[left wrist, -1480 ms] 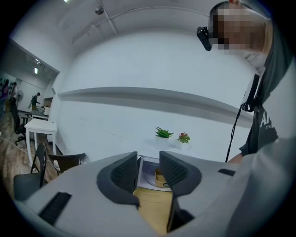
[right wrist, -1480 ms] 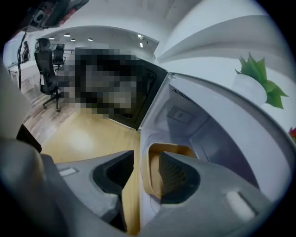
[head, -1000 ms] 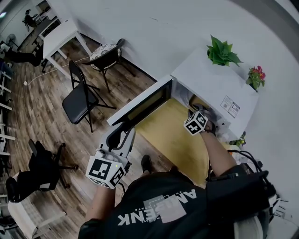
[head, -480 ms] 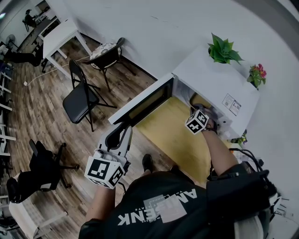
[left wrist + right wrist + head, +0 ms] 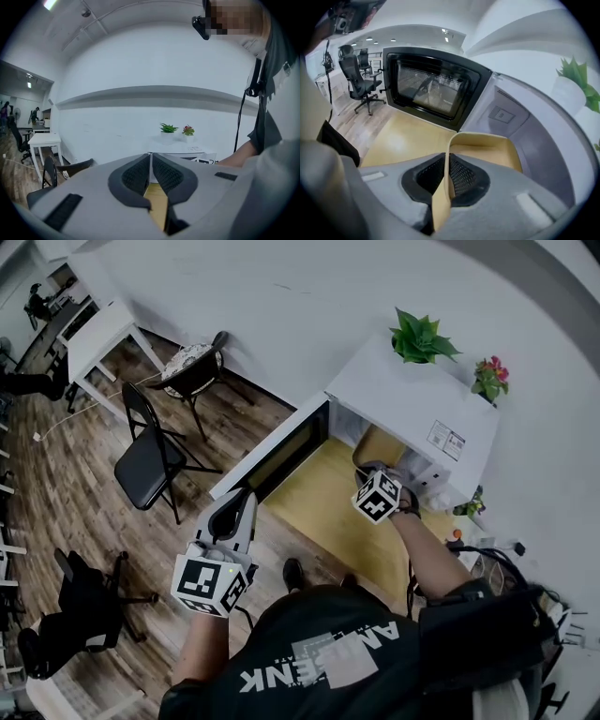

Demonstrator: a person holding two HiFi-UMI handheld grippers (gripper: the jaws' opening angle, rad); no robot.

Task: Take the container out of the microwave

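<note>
- Tabletop (image 5: 323, 507): yellow, below both tongs.
- Microwave (image 5: 403, 399): white and open, just ahead of the right tongs and well ahead of the left.
- Door (image 5: 281, 451): swung wide, with its free end reaching the left tongs.
- Container (image 5: 487, 143): tan and shallow, in the microwave's mouth, straight ahead of the right tongs.
- Right tongs (image 5: 449, 176): jaws closing, almost together, pads pressing the container's near wall.
- Left tongs (image 5: 151, 171): jaws closing, almost together, on the door's thin white edge.
</note>
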